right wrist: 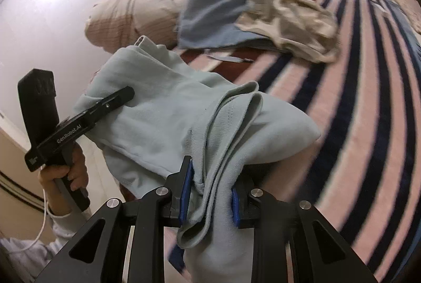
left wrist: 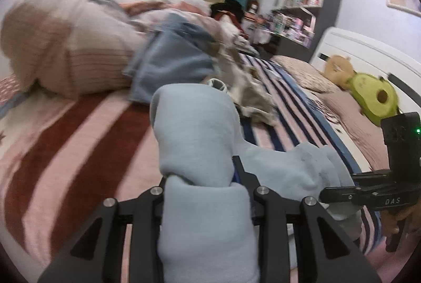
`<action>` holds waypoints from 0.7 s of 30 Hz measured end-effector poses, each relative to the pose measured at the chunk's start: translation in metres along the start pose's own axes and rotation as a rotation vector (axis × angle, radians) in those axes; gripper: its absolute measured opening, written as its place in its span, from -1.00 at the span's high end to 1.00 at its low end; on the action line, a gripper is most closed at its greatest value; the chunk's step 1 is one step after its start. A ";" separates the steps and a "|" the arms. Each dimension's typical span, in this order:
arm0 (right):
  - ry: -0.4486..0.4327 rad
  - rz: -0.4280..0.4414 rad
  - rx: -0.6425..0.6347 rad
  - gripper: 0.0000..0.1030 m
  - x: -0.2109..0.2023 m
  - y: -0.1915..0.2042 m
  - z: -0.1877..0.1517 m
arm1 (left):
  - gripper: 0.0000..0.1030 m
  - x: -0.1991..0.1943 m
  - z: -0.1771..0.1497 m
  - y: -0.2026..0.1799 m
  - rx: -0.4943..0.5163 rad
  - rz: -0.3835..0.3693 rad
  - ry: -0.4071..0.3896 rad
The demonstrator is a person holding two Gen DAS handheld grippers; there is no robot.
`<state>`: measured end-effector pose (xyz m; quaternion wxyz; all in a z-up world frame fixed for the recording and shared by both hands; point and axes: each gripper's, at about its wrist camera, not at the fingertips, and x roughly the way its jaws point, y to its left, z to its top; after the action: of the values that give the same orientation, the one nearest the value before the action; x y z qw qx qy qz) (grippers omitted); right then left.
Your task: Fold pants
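Above the striped bedspread, left-hand view: my left gripper, fingers clamped on a thick bundle of the pale blue pants, which stand up in a soft roll over the jaws and sag away toward my right gripper, seen at the frame's edge with cloth in its tip. Beyond: a heaped quilt, a blue towel, a crumpled cream garment, a green plush toy; all blurred. Right-hand view: my right gripper, blue pads pressed on several stacked layers of the pants at a stitched hem; the rest hangs slack across to my left gripper, carried by my hand, its tip pinching the far side. Item held clear of the bed between both grips. Handling, by my judgement: light fleece-like knit, soft, limp, not slippery, no stiffness of its own. Best held at hems or waistband, where layers bunch thickly.
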<state>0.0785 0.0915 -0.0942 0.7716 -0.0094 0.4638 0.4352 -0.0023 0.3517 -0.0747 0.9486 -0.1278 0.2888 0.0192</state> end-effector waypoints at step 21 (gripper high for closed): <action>0.037 0.049 -0.090 0.19 0.091 0.043 0.024 | -0.62 0.042 -0.031 0.099 -0.068 0.507 0.057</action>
<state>0.0838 0.1887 -0.1299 0.7506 -0.0408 0.4582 0.4743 0.0048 0.4380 -0.1451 0.9002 -0.0838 0.3373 0.2623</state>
